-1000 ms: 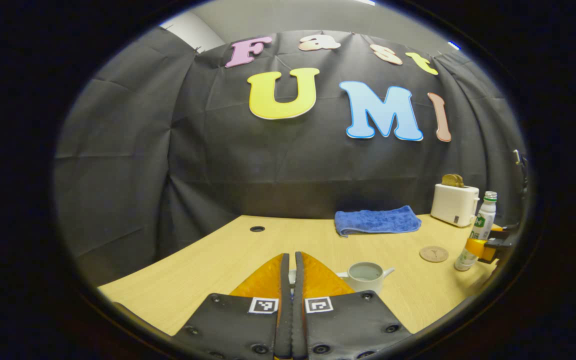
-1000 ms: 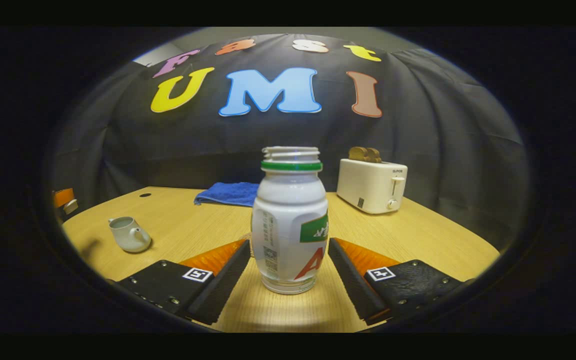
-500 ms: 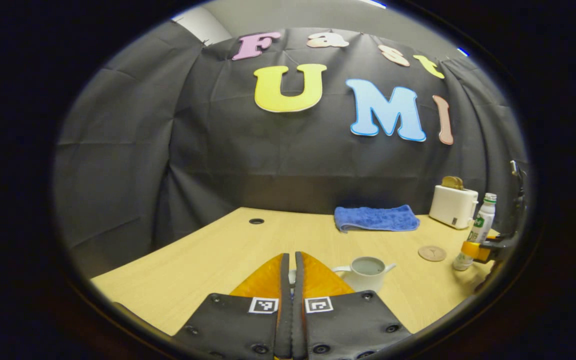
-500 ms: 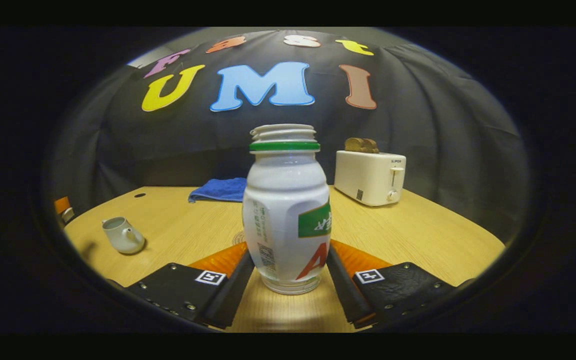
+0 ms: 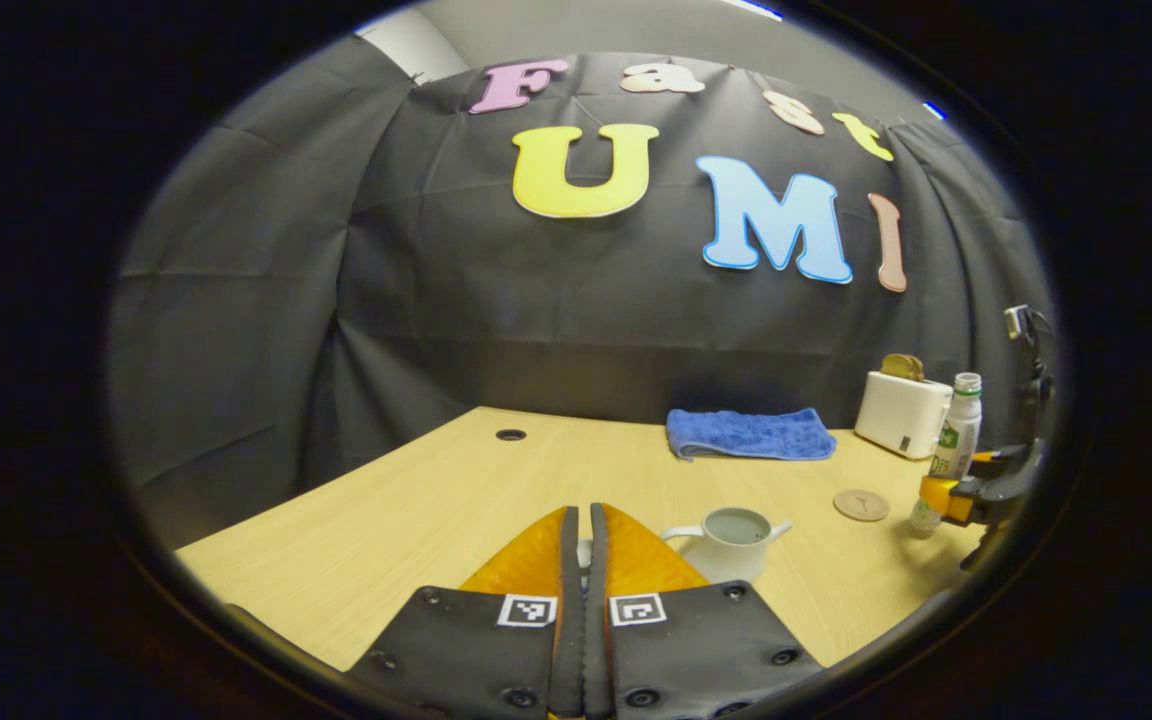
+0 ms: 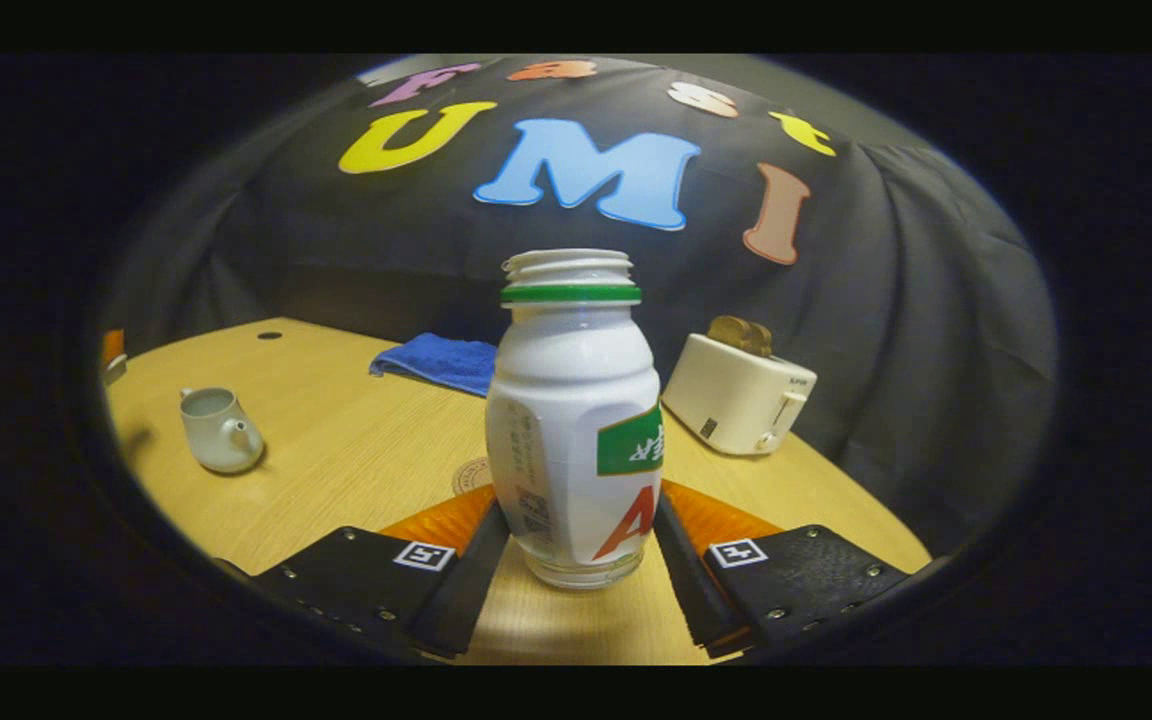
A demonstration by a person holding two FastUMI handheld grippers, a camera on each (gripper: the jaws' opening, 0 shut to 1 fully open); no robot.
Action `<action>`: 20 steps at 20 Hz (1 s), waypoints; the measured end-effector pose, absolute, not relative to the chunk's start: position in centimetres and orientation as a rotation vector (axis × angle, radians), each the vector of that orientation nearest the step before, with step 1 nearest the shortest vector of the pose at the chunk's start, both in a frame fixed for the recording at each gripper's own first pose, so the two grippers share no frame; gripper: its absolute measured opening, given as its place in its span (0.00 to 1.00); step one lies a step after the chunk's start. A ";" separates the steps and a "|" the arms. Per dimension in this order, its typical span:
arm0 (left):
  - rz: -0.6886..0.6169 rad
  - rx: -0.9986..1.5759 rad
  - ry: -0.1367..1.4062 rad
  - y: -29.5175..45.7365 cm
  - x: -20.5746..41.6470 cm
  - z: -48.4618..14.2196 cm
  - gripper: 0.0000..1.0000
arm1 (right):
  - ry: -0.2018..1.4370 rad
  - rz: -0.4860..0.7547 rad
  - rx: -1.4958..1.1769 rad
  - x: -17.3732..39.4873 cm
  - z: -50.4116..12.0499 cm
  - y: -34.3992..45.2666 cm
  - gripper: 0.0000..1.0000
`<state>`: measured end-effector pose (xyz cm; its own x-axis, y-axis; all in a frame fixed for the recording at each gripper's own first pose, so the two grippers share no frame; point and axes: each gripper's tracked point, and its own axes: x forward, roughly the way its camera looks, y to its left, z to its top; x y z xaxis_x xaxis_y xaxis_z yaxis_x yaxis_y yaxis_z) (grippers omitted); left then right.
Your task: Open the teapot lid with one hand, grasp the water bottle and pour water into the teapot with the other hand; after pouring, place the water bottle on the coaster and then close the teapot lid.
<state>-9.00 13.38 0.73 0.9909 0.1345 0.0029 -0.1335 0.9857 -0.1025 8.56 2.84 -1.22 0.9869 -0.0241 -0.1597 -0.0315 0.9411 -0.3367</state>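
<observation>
Item 1, right gripper (image 6: 581, 545): we find its two fingers closed against the lower sides of the water bottle (image 6: 574, 420), one on each side, holding it upright. In the left gripper view the same bottle (image 5: 948, 452) appears at the far right of the bench, with the right gripper (image 5: 976, 490) clamped round its lower part.

Item 2, left gripper (image 5: 581, 560): we see its fingers drawn almost together, with something small and pale glimpsed in the narrow slit between them; we cannot tell what it is.

Item 3, teapot (image 5: 731, 540): pale glazed ceramic, rounded, with a short spout and a loop handle. It stands open-topped just right of the left gripper's fingers; its inside shows a greyish surface. In the right gripper view the teapot (image 6: 218, 430) sits well to the left of the bottle.

Item 4, coaster (image 5: 861, 505): a flat round disc, tan, lying on the bench between teapot and bottle.

Item 5, water bottle, detail: white plastic, a green ring at the neck, threaded mouth uncapped, clear base.

Item 6, bench (image 5: 416, 510): light wood grain, with a small dark round hole (image 5: 511, 435) on the far left.

Item 7, towel (image 5: 748, 435): blue, folded, napped cloth, at the far side.

Item 8, toaster (image 6: 736, 395): white, boxy, with brown bread in its slots.
</observation>
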 end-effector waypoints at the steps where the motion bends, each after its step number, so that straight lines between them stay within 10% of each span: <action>1: 0.135 -0.107 -0.008 13.6 -9.1 0.6 0.10 | 0.157 0.000 -0.412 8.8 -0.6 3.3 0.78; 20: 0.170 -0.136 0.015 16.4 -10.6 -1.0 0.10 | -0.101 0.062 -1.250 10.8 4.1 14.9 0.78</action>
